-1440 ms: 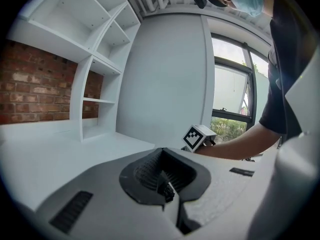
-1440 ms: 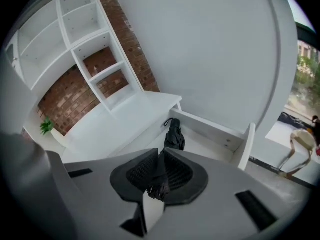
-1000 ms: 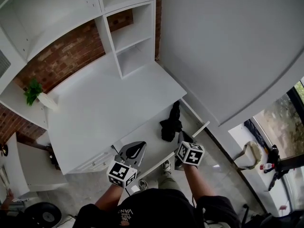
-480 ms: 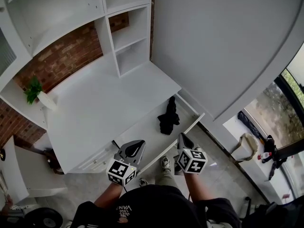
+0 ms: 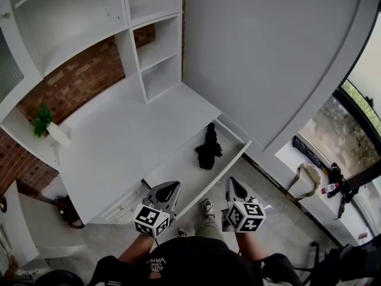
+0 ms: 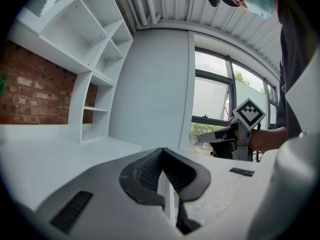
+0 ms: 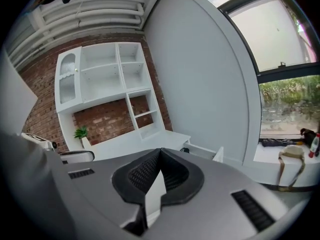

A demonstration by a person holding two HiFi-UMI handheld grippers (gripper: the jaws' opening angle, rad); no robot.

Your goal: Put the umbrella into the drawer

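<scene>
Umbrella (image 5: 208,149): black, folded, lying inside the open drawer (image 5: 178,176), ahead of the 2 tools and nearer the right one.
Left gripper (image 5: 171,187): jaws pressed together, nothing between them, just short of the drawer front.
Right gripper (image 5: 233,183): jaws closed tight, empty, beside the drawer's outer corner.
Done: umbrella is in — the placing looks complete.
Left to do: drawer stands pulled out; pushing it closed is likely the only step, if wanted.

Bright daylight from window (image 7: 280,39) at rt, slightly blown out; soft shadows; heavy fisheye warp w/ dark vignette in gripper views.
</scene>
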